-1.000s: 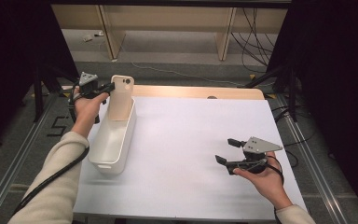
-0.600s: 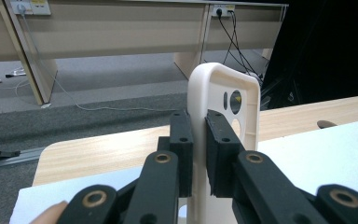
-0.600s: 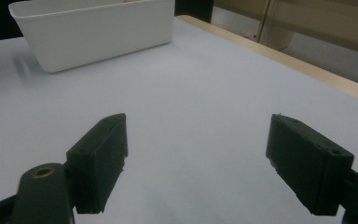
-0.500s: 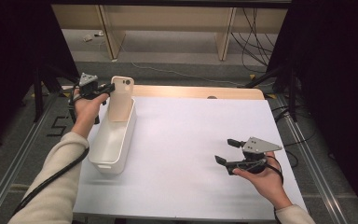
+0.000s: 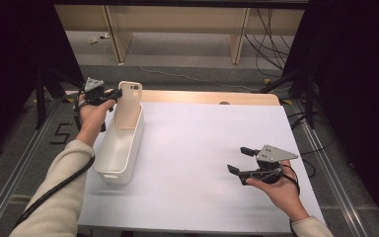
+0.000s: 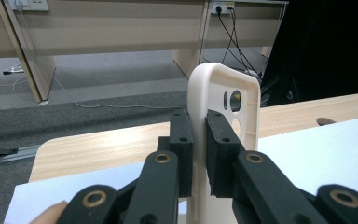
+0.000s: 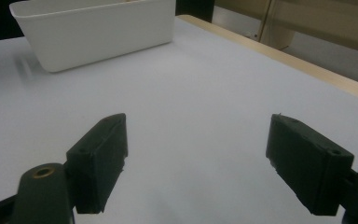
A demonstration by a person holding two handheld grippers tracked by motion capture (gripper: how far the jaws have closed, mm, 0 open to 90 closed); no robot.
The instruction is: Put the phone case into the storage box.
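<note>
In the left gripper view the phone case's [image 6: 223,100] lower end is cut off behind the jaws. Upper left in the high view, the left gripper [image 5: 109,95] clamps the case upright over the white bin's [image 5: 109,168] far end — the right gripper [image 5: 238,160], lower right, stands wide open on nothing, above the white table [image 5: 197,138].

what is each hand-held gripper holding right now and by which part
The left hand-held gripper pinches the cream phone case by its side edge; the right hand-held gripper holds nothing.
</note>
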